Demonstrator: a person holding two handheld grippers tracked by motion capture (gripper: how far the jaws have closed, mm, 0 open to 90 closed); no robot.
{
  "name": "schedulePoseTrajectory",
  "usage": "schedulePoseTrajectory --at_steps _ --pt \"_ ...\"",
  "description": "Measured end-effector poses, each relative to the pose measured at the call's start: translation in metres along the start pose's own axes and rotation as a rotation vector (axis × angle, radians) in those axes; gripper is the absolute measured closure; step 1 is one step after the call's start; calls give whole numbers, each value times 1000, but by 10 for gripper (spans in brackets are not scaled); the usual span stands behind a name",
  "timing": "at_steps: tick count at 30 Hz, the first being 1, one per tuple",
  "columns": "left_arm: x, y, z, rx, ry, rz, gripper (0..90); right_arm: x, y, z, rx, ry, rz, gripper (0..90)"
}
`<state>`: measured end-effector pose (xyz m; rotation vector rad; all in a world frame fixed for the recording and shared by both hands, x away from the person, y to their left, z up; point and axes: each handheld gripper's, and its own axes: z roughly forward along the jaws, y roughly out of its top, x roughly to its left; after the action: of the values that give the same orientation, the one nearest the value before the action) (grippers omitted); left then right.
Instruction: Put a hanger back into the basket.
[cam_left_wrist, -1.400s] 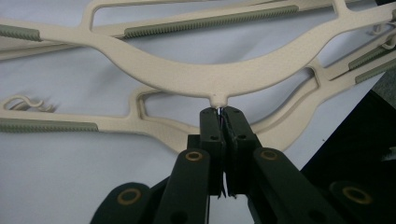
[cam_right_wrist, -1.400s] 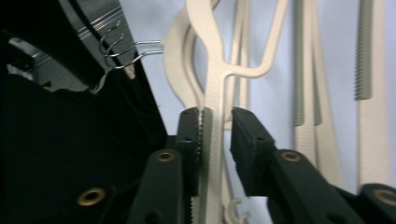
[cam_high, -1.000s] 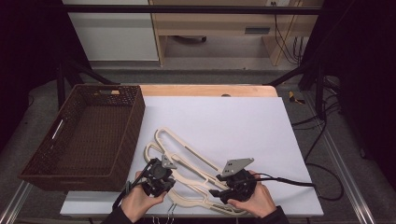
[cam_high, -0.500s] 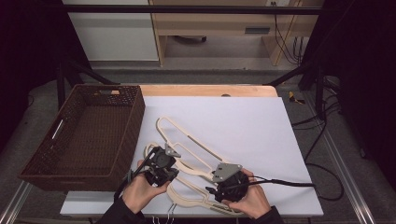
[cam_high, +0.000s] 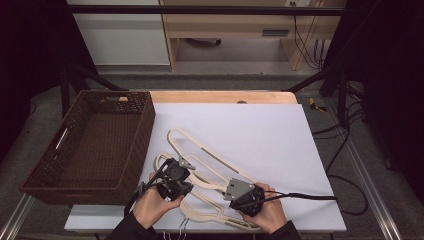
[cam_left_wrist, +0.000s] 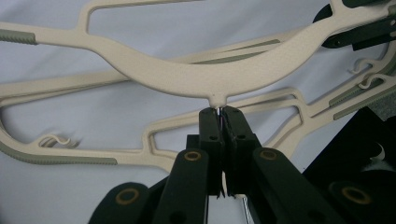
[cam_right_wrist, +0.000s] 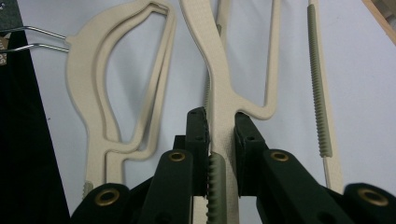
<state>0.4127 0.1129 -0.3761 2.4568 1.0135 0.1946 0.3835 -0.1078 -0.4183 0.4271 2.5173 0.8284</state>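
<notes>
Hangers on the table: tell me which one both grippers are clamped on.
The top hanger, raised above the others: the left gripper is shut on its metal hook stem, the right gripper on its arm. The rest lie flat beneath.

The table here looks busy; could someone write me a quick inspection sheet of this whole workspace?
Surface: white table top, wooden strip at its far edge.
Job's things: cream hangers piled near the front; top hanger held at two spots.
Clutter: brown wicker basket at the left, nothing seen inside.
Grippers: left hand-held gripper shut on its hook stub; right hand-held gripper shut on its arm.
Cables: black cable trails right.
Surroundings: wooden desk behind, floor wires.
</notes>
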Motion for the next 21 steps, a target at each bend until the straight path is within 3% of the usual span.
schedulePoseTrajectory --at_steps 10,13,15,16,17,18,19,20,21 --pt "0 -5 -4 -28 -26 15 824 0 1 -2 0 19 39 801" --pt "2 -7 -9 -95 -8 16 749 -1 0 -2 21 16 23 801" --pt "4 -9 -16 -154 -18 8 692 -1 0 -1 22 29 26 801" --pt "6 -10 -25 -219 -34 17 606 -1 0 0 28 10 33 801" --pt "6 -10 -25 -219 -34 17 552 -1 0 0 28 10 33 801" --pt "8 -11 -30 -254 -34 24 497 -3 0 -1 26 22 19 801" --pt "10 -12 -35 -288 -44 37 497 -3 0 -1 26 22 19 801" --pt "12 -14 -40 -328 -55 37 398 -4 0 -3 22 35 40 802" --pt "15 -15 -44 -360 -67 38 360 -4 0 -4 16 28 59 801"
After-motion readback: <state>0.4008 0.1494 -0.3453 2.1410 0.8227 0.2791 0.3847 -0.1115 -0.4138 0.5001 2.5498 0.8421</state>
